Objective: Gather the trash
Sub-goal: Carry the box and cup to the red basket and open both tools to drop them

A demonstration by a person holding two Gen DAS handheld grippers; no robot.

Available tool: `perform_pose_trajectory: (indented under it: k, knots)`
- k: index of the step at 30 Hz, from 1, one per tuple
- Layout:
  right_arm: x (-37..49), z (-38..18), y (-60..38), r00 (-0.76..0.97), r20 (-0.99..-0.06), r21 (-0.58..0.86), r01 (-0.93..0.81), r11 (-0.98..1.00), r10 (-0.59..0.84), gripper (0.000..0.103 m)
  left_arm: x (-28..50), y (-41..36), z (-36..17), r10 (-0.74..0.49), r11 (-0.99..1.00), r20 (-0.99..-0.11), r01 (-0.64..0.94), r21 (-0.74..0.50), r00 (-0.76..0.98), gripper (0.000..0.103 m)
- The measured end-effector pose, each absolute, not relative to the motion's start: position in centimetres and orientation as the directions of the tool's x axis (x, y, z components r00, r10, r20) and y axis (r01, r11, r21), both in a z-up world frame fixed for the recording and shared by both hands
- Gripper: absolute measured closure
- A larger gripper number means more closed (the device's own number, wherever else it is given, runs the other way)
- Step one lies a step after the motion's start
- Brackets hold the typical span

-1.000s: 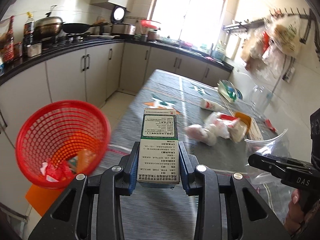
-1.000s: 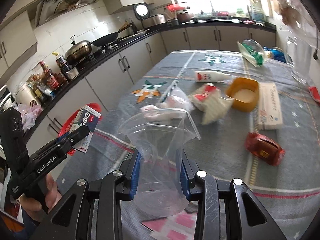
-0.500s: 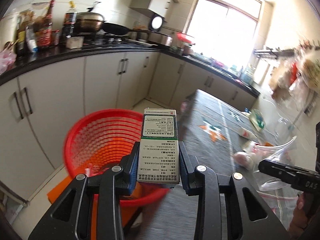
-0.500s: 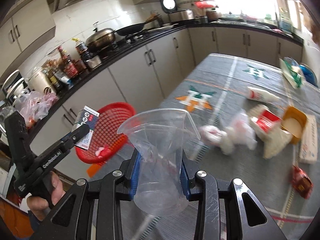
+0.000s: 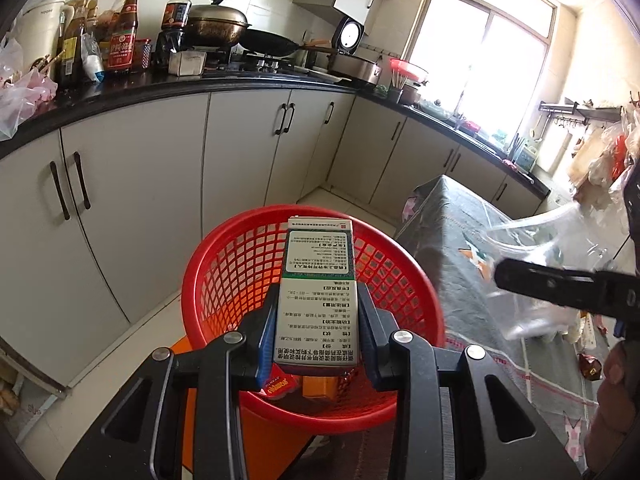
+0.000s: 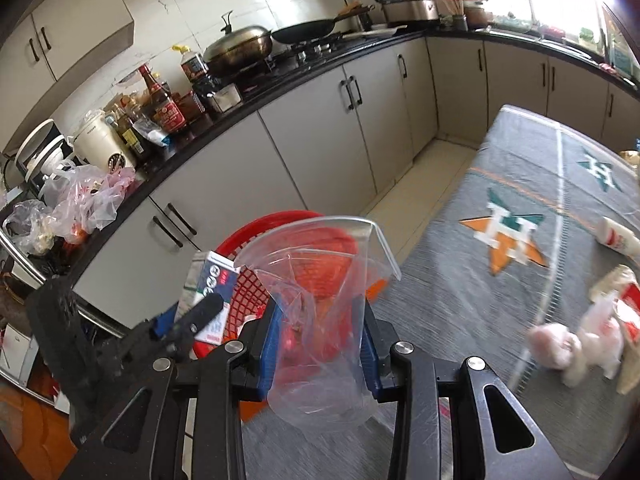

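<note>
Kitchen with grey patterned tablecloth (image 6: 480,300); left gripper (image 5: 318,332) clamps a printed cardboard box (image 5: 318,296) over the red mesh plastic basket (image 5: 224,280), right gripper (image 6: 318,344) clamps a crumpled clear plastic cup (image 6: 320,320)

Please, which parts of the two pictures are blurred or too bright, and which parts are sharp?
Left wrist view: the window is overexposed; the box in the left tool and the basket are sharp; the clear cup is smeared. Right wrist view: the trash on the table, such as the white bag, is motion-blurred; the cup in the right tool is sharp; the window corner glares.
</note>
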State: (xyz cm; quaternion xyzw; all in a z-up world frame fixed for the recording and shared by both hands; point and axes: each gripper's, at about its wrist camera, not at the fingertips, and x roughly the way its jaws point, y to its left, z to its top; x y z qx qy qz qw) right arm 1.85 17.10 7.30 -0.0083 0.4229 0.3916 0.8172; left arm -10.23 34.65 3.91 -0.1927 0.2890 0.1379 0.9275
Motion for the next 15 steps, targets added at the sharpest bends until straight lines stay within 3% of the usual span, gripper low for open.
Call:
perform_pose_trajectory:
  k: [15]
  knots:
    - [4.6, 3.6, 22.9, 0.257, -0.750, 0.343, -0.637, 0.690, 0.609, 0.063, -9.4, 35.6, 2.7, 0.142, 0.890, -0.613, -0.371, -0.264, 0.777, 0.069]
